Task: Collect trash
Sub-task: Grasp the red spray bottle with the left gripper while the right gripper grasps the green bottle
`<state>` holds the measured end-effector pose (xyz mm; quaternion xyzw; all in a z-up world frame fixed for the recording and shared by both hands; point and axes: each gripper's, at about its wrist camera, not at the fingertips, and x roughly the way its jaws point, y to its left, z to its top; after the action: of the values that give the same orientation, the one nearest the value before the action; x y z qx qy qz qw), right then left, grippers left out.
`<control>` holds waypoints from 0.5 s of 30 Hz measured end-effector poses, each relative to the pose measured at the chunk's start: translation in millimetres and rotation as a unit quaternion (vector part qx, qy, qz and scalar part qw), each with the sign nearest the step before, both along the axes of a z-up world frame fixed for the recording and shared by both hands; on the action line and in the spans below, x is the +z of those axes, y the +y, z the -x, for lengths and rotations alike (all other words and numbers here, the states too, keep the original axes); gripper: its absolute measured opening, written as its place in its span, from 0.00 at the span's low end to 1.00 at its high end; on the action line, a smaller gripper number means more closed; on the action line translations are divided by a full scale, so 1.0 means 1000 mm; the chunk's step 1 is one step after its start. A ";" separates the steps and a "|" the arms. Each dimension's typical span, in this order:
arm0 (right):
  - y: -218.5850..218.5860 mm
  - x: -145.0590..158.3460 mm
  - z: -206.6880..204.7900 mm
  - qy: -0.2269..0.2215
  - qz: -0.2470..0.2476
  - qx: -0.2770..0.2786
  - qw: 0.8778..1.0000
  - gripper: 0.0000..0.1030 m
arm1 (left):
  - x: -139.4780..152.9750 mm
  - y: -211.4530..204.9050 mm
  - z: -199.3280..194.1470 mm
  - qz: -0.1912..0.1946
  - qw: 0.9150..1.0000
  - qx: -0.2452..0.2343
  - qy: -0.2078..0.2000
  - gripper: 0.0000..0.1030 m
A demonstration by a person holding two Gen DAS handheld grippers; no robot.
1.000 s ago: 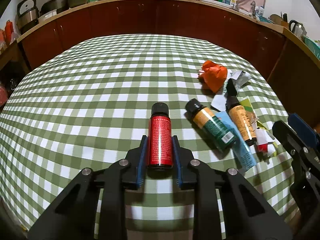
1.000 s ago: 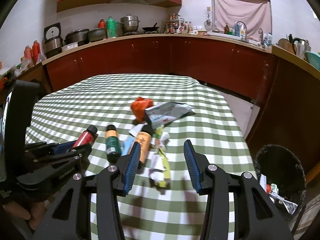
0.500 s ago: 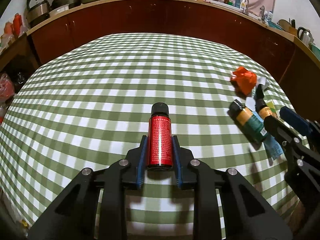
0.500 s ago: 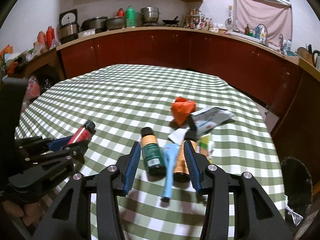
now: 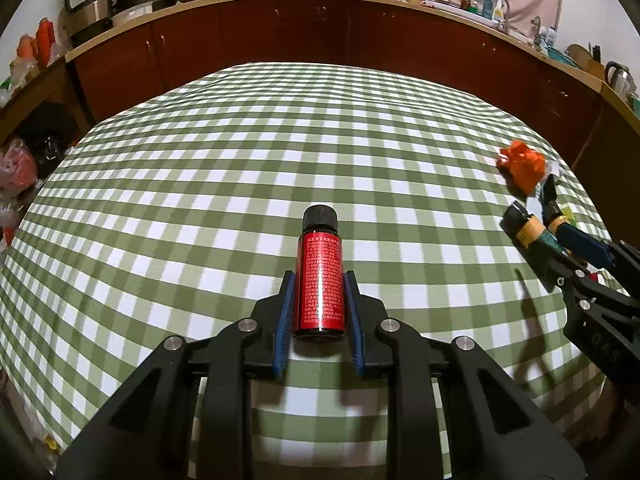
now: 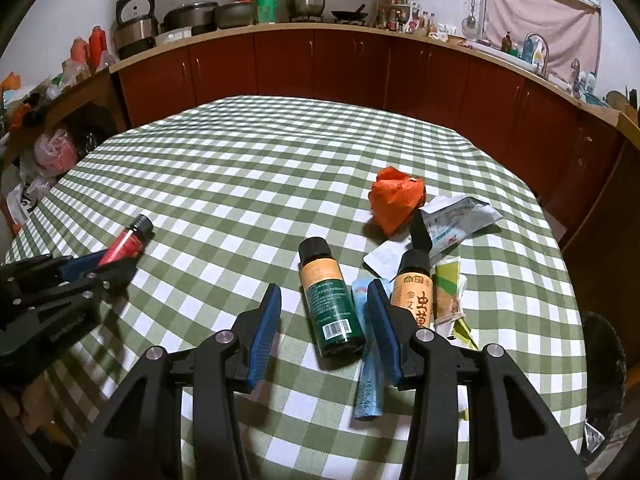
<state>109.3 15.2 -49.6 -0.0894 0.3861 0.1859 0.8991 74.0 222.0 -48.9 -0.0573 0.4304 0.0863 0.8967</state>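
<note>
The left tongs [image 5: 319, 312] are clamped on a small red bottle [image 5: 320, 284], blue pads pressed to both its sides, the black cap pointing forward along the fingers and the bottle carried clear above the checked bench [image 5: 224, 184]. The right tongs [image 6: 325, 328] stand part open and hold nothing; between their pads, lower down on the cloth, lies the green bottle [image 6: 330, 300], not yet touched as far as the right wrist view shows. Its long axis runs nearly in line with the fingers, cap away from the tongs and base nearest them, leaning slightly off that line, so I judge a straight descent with a small roll would bracket its sides. The right hand is plainly the nearer one. Just beside it lie a blue wrapper [image 6: 366, 360] and an orange-labelled bottle [image 6: 414, 292], partly behind the right pad, then an orange crumpled bag [image 6: 394, 200] farther off. A dark bin [image 6: 604, 368] sits beyond the bench edge.
</note>
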 end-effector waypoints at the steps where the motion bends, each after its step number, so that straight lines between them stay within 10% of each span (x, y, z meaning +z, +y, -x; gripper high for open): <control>1: 0.001 0.000 -0.001 0.001 0.002 0.001 1.000 0.43 | 0.000 0.002 0.000 0.001 1.000 0.002 0.000 0.22; 15: 0.010 -0.007 -0.004 0.032 0.005 0.009 0.999 0.23 | 0.000 0.002 0.003 -0.015 1.000 0.003 -0.002 0.22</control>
<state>113.4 25.6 -56.7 -0.0909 0.4143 0.1946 0.8844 71.4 223.6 -48.4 -0.0448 0.4272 0.0951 0.8980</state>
